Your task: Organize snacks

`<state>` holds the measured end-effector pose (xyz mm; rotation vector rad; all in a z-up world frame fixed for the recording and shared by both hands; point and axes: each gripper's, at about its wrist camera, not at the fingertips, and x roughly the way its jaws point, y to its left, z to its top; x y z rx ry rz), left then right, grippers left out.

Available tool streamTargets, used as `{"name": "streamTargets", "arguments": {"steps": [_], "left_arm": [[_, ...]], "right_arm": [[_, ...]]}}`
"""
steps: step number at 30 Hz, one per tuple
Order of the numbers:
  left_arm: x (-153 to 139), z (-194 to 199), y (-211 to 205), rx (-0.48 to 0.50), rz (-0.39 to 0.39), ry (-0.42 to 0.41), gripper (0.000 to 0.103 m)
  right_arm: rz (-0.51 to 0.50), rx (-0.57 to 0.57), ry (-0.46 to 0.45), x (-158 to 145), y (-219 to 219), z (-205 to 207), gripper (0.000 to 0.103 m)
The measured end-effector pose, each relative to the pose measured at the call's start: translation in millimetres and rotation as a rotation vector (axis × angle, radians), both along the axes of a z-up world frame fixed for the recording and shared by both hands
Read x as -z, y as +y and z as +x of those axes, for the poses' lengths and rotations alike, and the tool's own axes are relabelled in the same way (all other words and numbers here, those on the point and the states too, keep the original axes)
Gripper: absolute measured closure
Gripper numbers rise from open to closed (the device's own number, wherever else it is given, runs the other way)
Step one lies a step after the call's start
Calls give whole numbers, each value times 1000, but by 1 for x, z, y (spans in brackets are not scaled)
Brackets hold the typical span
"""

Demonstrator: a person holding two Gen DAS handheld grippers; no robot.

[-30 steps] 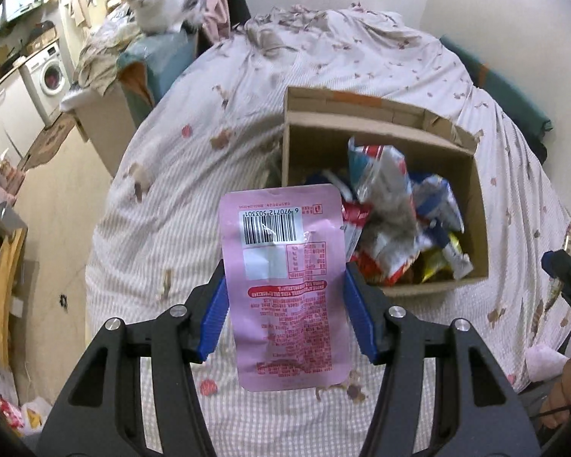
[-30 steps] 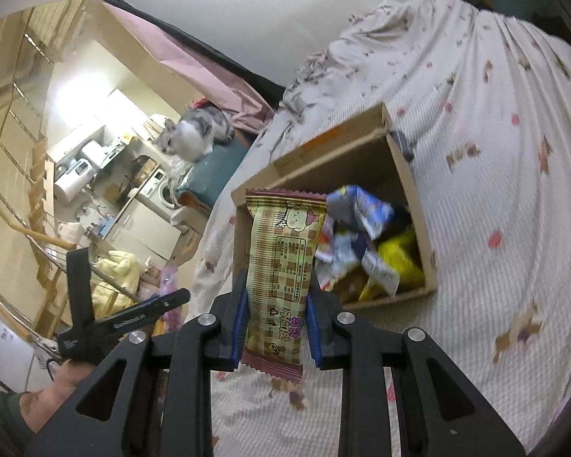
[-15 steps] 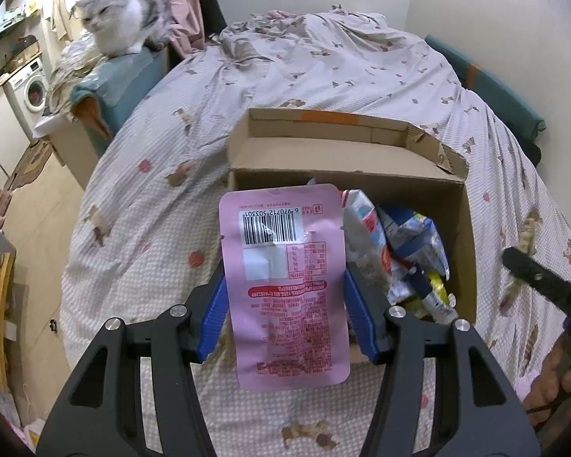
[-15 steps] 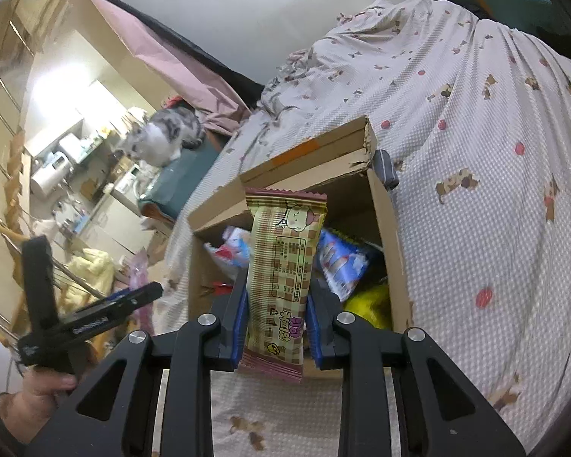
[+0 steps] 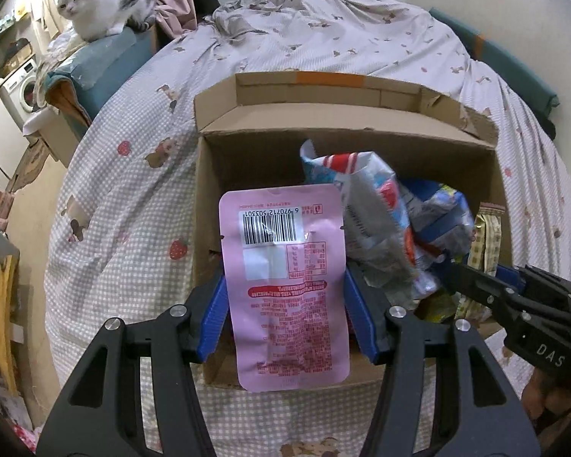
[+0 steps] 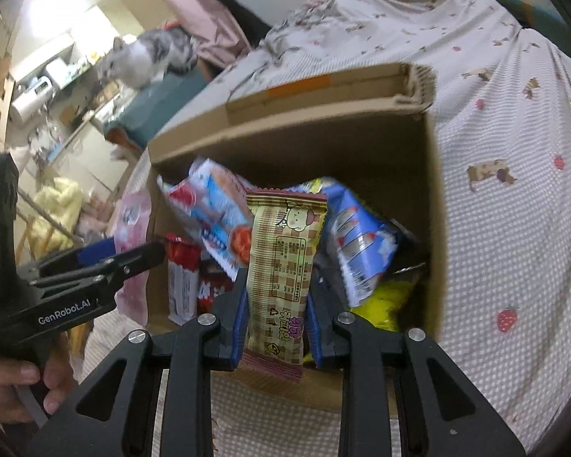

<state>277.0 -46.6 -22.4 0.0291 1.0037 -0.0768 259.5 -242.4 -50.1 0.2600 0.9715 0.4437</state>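
My left gripper [image 5: 285, 316] is shut on a pink snack pouch [image 5: 285, 285] with a barcode, held over the left part of an open cardboard box [image 5: 346, 133] on the bed. My right gripper [image 6: 276, 312] is shut on a beige checked snack bar [image 6: 281, 266], held over the box's near edge [image 6: 285, 384]. The box holds several snack packs, among them a blue-and-red bag [image 5: 365, 205], a blue pack [image 6: 361, 243] and a yellow pack [image 6: 384, 304]. The right gripper shows in the left wrist view [image 5: 487, 278], and the left gripper in the right wrist view [image 6: 133, 255].
The box sits on a bed with a checked, strawberry-print cover [image 5: 133, 190]. A grey and white cat [image 5: 99, 0] sits on a teal-covered stand [image 5: 99, 61] left of the bed. A washing machine [image 5: 23, 87] and clutter line the far left.
Both grippers have moved forward toward the box with their snacks. The box now fills the middle of both views, and each gripper shows in the other's view.
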Motion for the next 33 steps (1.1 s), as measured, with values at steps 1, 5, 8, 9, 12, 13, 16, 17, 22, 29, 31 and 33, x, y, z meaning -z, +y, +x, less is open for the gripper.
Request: {"name": "streamTargets", "arguments": {"steps": [1,5,8,9,12,13,16,17,22,29,31,33], "left_arm": [[1,0,1,-2,2,1,49],[2,1,4,-4,1,0,49],[2,0,3,10,6,-7,42],[1,-2,2,10,9,-15,37],[-3,-6,1,8,23,-51,18],[-5,-8,1,12,24,-64,17],[-11,-13,3,15,33,-84,16],[-13,-16,4,14,41,-92,16],[-28,-32,10,3,63,-151,16],[-54,-69,24,-27,39,-235,15],[-60,-79,28,-32,17,-245,7],[-67,-91,34,-45,-12,-257,5]], "right_arm": [[-1,-3,4,1,1,0,75],[4,0,28,4,2,1,73],[20,13,43,5,-1,3,72],[25,14,46,5,-2,3,72],[48,27,45,2,-6,2,72],[57,33,46,0,-7,3,72],[71,56,42,-5,-14,1,52],[75,63,32,-8,-16,0,30],[77,118,-28,-29,-27,-14,18],[30,183,-176,-72,-29,-54,0],[29,199,-186,-80,-26,-63,0],[21,198,-188,-86,-21,-74,0]]}}
